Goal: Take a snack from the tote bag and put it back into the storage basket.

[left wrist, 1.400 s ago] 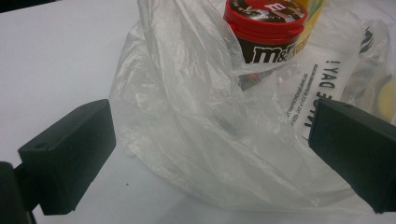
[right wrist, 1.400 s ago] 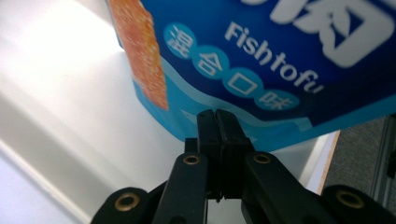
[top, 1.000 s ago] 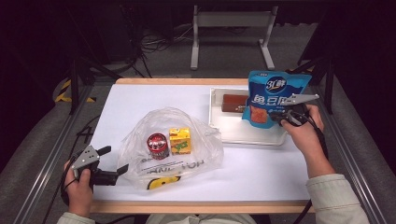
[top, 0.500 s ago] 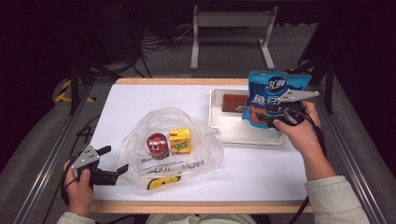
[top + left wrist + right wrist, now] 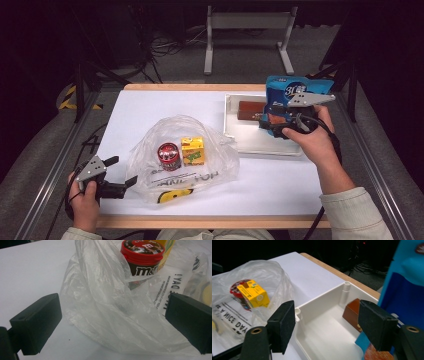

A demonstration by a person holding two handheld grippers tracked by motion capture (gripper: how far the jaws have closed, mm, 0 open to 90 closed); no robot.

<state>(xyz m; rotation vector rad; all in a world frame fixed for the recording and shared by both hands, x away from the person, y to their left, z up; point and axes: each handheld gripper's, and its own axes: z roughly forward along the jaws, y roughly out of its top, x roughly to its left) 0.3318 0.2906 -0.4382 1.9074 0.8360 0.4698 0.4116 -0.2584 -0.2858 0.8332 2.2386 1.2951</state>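
Right gripper (image 5: pixel 274 121) drawn back from blue bag (image 5: pixel 295 89), white table (image 5: pixel 160 107), dark room

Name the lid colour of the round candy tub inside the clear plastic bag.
Red lid, clearest in the left gripper view.

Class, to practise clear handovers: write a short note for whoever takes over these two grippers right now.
Right gripper: open over the tray, jaws just been opening, nothing between them.
Left gripper: open at the plastic bag's edge, film between the jaws, not pinched.
Done: blue pouch stands at the tray's far right end; brown block lies in the tray.
Left, probably: tub and yellow carton, both inside the plastic bag, to go to the tray.
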